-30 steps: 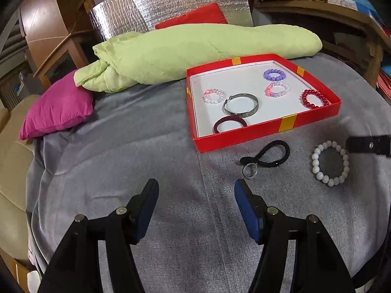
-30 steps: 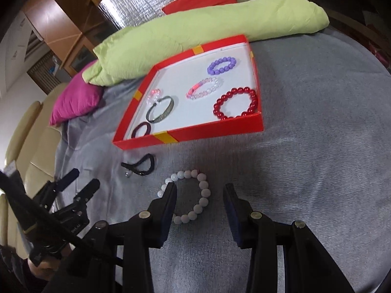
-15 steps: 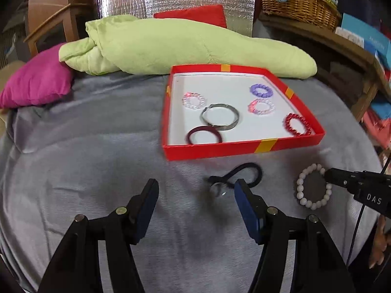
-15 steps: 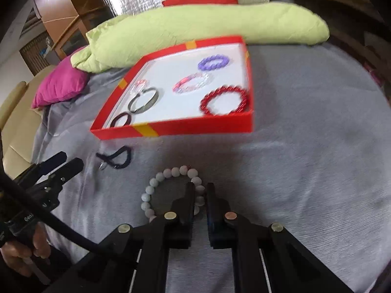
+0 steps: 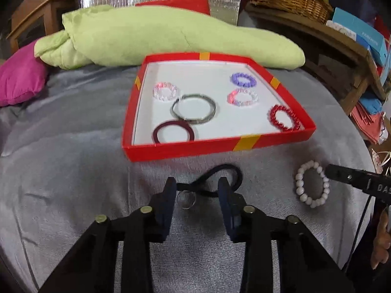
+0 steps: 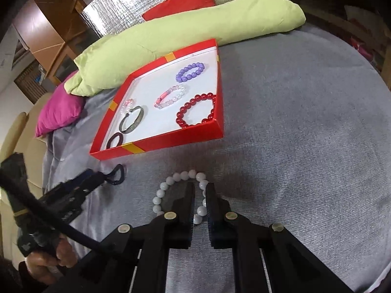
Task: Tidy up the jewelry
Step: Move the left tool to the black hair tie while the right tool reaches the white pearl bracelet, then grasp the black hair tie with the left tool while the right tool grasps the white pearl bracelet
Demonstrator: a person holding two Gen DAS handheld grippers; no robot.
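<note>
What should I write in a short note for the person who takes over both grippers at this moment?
Right gripper: shut on the white bead bracelet, which lies on the grey cover.
Left gripper: has just been closing; its fingers straddle the black cord with ring and do not yet pinch it.
Done: six bracelets lie in the red tray.
Left: lift the white bracelet into the tray, then grasp the cord and put it there too.

left gripper: tilted down, jaws just closing, pads not yet pressing | right gripper: tilted down, jaws clamped nearly together | hand: wrapped round left handle
</note>
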